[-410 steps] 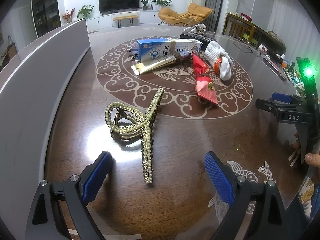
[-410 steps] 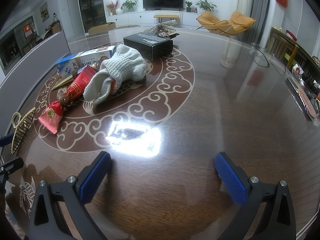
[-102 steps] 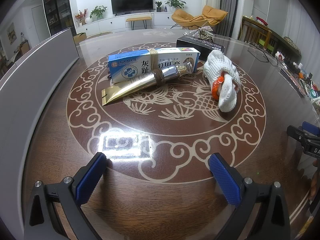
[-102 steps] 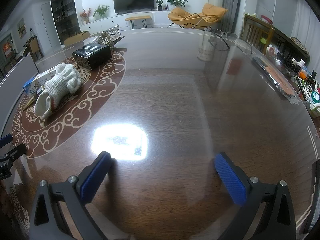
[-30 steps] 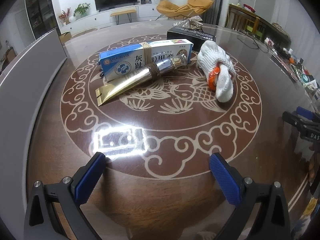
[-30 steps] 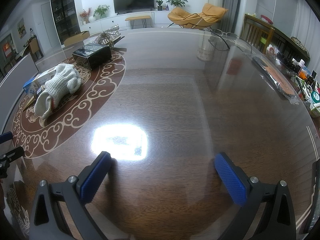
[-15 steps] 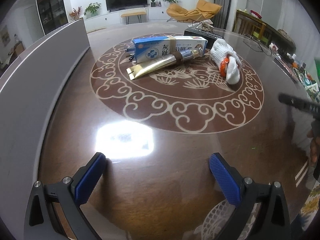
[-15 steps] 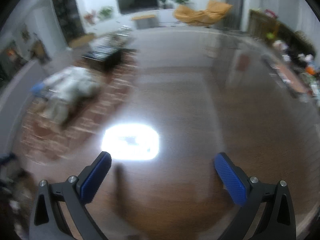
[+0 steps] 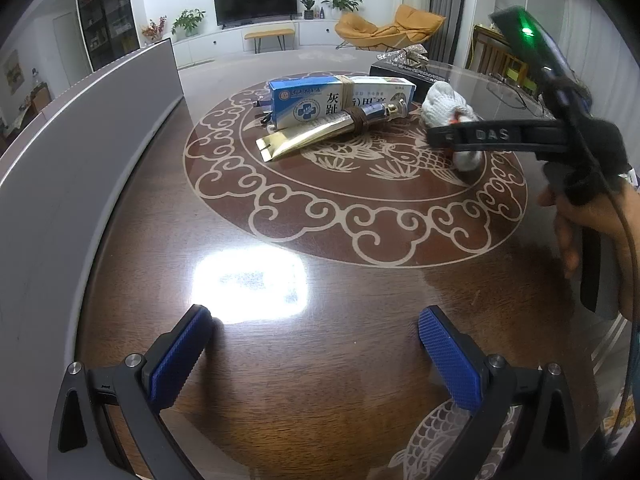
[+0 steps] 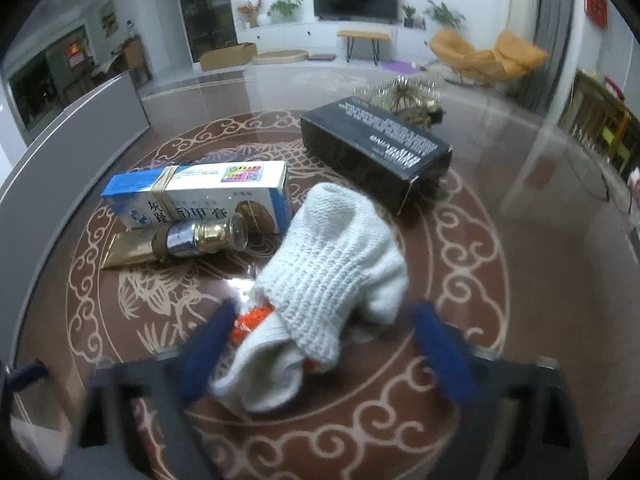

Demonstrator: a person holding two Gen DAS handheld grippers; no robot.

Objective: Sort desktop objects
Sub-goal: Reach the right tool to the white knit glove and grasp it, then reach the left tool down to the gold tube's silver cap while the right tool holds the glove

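1. I count one table (image 9: 328, 364), dark wood with a round scroll inlay, under both tongs.
2. One grey panel (image 9: 80, 168) stands along the table edge, left of my left tongs (image 9: 316, 354).
3. One black box (image 10: 376, 152) lies beyond my right tongs (image 10: 324, 344), long axis running from far left to near right.
4. One blue-and-white carton (image 10: 200, 196) lies ahead-left of the right tongs, long axis left to right.
5. One white knitted glove bundle (image 10: 332, 280) lies with its near end between the right jaws, long axis running from far right to near left; the jaws are closing, pads not yet on it.
6. One gold tube (image 10: 176, 240) lies just in front of the carton, cap end toward the glove.
7. Left tongs: wide open, empty, over bare table.
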